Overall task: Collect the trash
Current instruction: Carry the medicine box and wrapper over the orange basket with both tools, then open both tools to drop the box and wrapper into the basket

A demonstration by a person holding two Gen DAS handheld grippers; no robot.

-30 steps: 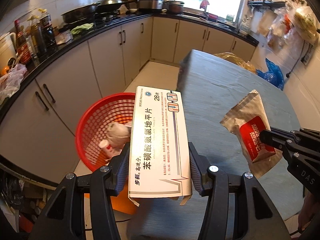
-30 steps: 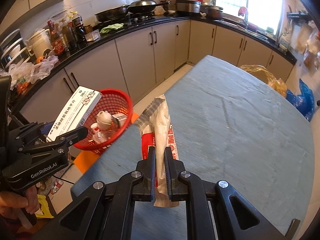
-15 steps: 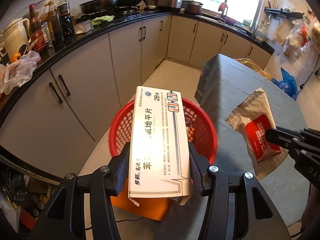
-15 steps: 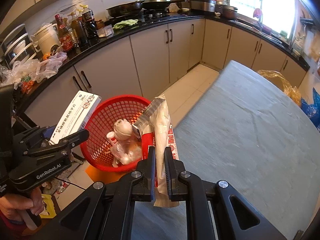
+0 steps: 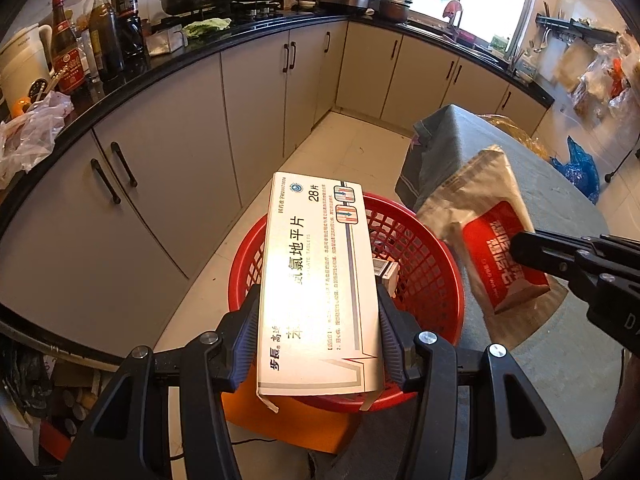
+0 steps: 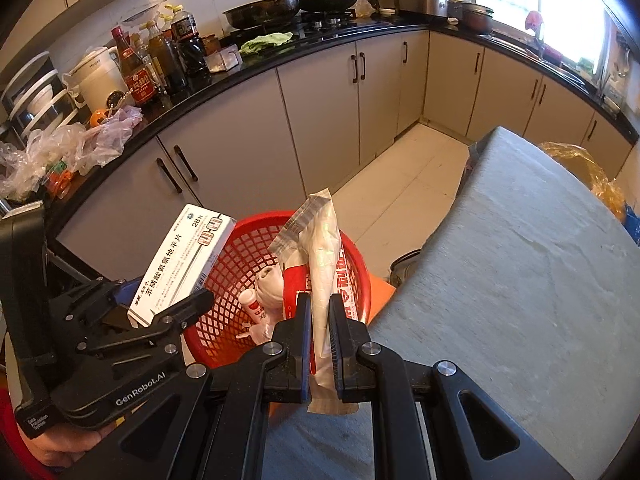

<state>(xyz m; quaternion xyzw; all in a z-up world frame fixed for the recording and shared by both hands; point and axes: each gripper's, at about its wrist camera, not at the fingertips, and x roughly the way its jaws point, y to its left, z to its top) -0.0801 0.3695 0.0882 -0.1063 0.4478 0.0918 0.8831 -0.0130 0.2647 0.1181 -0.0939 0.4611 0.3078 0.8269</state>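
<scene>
Both loads I hold above the red basket (image 5: 424,256): left gripper (image 5: 318,332) clamps the tablet box (image 5: 318,280); right gripper (image 6: 319,320), at 3 o'clock, pinches the wrapper (image 6: 322,264).

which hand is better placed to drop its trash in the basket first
Left, probably. The left gripper holds the medicine box directly above the red basket; the right gripper holds the packet nearer the rim.

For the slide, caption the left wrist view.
Left gripper holds medicine box above red basket.
</scene>
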